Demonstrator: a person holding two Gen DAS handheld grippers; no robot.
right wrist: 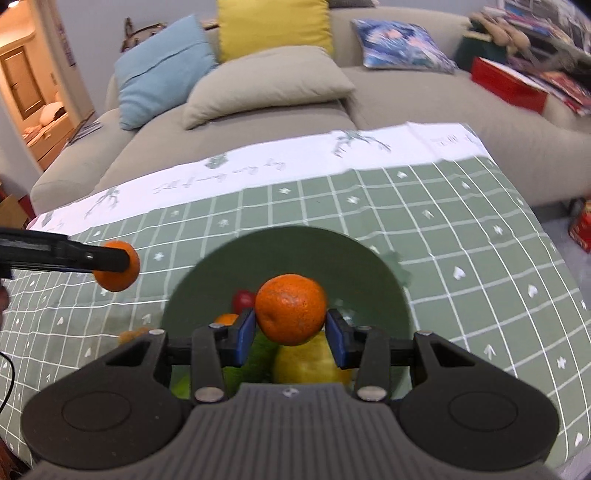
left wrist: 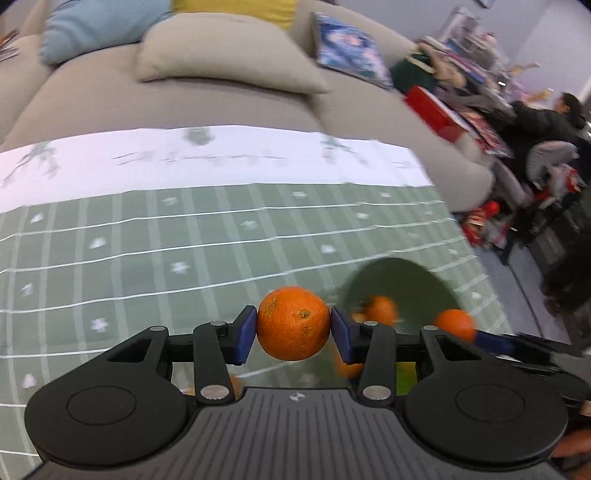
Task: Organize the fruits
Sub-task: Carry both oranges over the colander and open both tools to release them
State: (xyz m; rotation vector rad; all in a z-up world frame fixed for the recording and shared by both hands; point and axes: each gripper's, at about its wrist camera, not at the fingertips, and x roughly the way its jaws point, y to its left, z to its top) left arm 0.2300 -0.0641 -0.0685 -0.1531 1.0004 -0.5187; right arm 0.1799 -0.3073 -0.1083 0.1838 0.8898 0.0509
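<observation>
Orange against blue: the left gripper (left wrist: 293,330) has a round orange mandarin (left wrist: 293,323) pinched between its blue pads (left wrist: 246,334), both pads pressing on the peel, and the fruit hangs clear above the green checked tablecloth (left wrist: 147,258). Seen from the right wrist, that same fruit (right wrist: 118,271) pokes out past a black finger at the left edge of the view, well clear of the bowl.

Over on the other side, the right gripper (right wrist: 291,332) is clamped on a second orange mandarin (right wrist: 291,314), jaws narrow and snug on its sides. It hovers directly over the round dark green bowl (right wrist: 369,280) that sits on the cloth. Down in the bowl lie a yellow fruit (right wrist: 310,365), something green (right wrist: 255,362), a small red fruit (right wrist: 243,300) and another small orange one (right wrist: 226,318) (the gripper body hides most of them, so shapes are hard to call). A further small orange fruit (right wrist: 131,335) rests on the cloth just outside the bowl's left rim.

From the left wrist the bowl (left wrist: 406,277) shows blurred to the right, with the right gripper's mandarin (left wrist: 455,324) beside it.

Behind the table stands a beige sofa (right wrist: 258,122) with a light blue cushion (right wrist: 162,70), a yellow cushion (right wrist: 273,26) and a patterned blue cushion (right wrist: 402,44).
</observation>
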